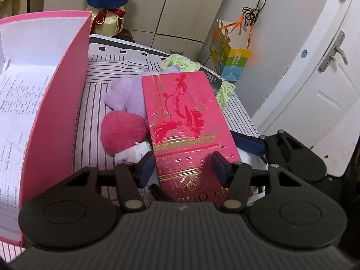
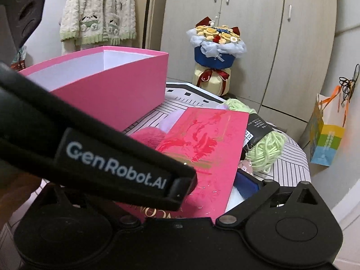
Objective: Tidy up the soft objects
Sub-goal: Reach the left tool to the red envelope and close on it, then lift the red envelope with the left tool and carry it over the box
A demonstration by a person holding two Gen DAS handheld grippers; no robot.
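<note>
A red-pink gift box with gold print (image 1: 186, 121) lies on the striped table, over a purple plush (image 1: 126, 94) and a pink fluffy ball (image 1: 122, 132). My left gripper (image 1: 183, 168) is shut on the near end of the gift box, blue pads (image 1: 219, 168) at both edges. A green yarn skein (image 1: 180, 63) lies behind the box; it also shows in the right wrist view (image 2: 265, 148). My right gripper's one visible blue finger (image 2: 246, 185) sits at the gift box's (image 2: 202, 144) right edge; the left gripper's body hides its other finger.
An open pink storage box (image 1: 56, 94) with papers inside stands at the left, also in the right wrist view (image 2: 117, 90). A bouquet (image 2: 216, 56) stands behind the table. A colourful paper bag (image 2: 324, 139) hangs at the right. A small white carton (image 1: 132, 155) lies under the gift box.
</note>
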